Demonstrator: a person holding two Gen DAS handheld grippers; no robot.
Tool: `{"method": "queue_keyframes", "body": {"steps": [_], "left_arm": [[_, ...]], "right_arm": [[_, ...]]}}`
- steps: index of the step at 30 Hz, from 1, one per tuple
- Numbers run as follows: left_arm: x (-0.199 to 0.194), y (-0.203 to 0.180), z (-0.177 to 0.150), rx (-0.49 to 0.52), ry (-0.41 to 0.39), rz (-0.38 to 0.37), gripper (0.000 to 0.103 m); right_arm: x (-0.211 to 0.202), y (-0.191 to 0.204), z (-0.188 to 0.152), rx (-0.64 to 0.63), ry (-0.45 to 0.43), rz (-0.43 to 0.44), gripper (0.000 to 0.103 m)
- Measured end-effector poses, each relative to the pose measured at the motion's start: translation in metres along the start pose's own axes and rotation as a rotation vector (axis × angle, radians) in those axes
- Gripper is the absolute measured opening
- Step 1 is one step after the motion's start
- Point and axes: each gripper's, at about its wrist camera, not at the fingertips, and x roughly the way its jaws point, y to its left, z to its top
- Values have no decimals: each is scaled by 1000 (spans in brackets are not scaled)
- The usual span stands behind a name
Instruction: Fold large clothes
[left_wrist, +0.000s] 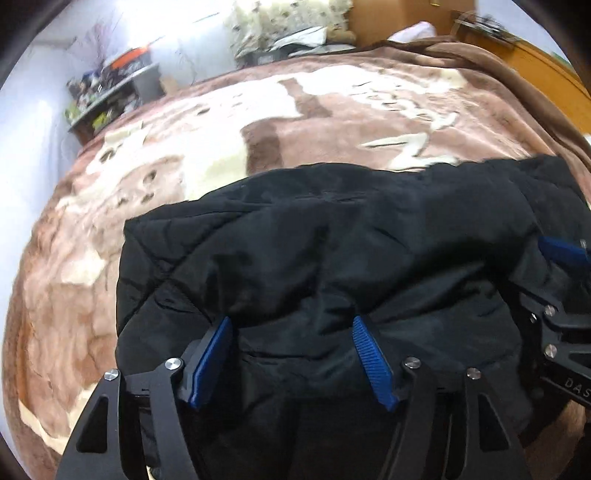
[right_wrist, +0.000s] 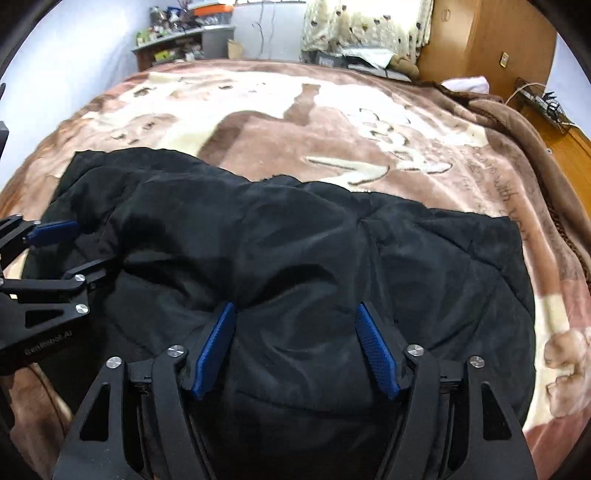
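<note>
A black quilted jacket (left_wrist: 332, 251) lies bunched on the brown and cream blanket; it also shows in the right wrist view (right_wrist: 314, 251). My left gripper (left_wrist: 291, 325) is open, its blue pads wide apart, pressed against the jacket's near edge with fabric between them. My right gripper (right_wrist: 295, 310) is open too, its pads astride a bulge of the jacket's near edge. The right gripper shows at the right edge of the left wrist view (left_wrist: 565, 258). The left gripper shows at the left edge of the right wrist view (right_wrist: 55, 243).
The blanket (right_wrist: 332, 129) covers a bed. A cluttered shelf (right_wrist: 173, 44) stands behind at the left. A patterned curtain (right_wrist: 365, 22) and a wooden wardrobe (right_wrist: 487, 40) stand at the back. A wooden floor (right_wrist: 569, 147) lies to the right.
</note>
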Motion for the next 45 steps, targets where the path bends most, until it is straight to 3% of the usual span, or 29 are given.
{"method": "queue_keyframes", "body": {"steps": [4, 8, 16, 18, 20, 22, 24, 26, 29, 31, 34, 37, 40, 45], "left_arm": [[26, 12, 7, -75, 87, -49, 71], [40, 4, 4, -50, 114, -27, 71], [44, 11, 9, -98, 154, -54, 70], [32, 17, 16, -117, 146, -79, 70], [13, 25, 19, -131, 105, -103, 70], [-6, 28, 23, -93, 32, -40, 70], [-15, 30, 25, -38, -10, 13, 70], [-9, 35, 27, -25, 15, 26, 70], [12, 46, 29, -54, 47, 58, 71], [27, 45, 26, -56, 85, 35, 71], [42, 35, 23, -21, 114, 84, 72], [55, 27, 24, -10, 152, 97, 71], [64, 30, 24, -36, 182, 64, 71], [62, 30, 23, -38, 184, 71, 71]], "right_arm": [[25, -6, 8, 44, 55, 19, 75], [45, -5, 10, 50, 118, 17, 77], [52, -7, 11, 52, 186, 28, 78], [34, -15, 18, 69, 165, 72, 78], [6, -28, 21, 100, 81, 99, 77], [-20, -43, 23, 123, -13, 82, 77], [-33, -62, 23, 133, -28, 24, 77], [-37, -79, 16, 120, -35, -23, 77], [-17, -100, 2, 86, 29, -124, 77], [3, -110, -4, 104, 77, -86, 77], [24, -113, -8, 103, 97, -70, 78], [43, -117, -6, 130, 170, -38, 79], [58, -122, -8, 165, 226, -17, 80], [60, -117, -5, 159, 238, -35, 80]]}}
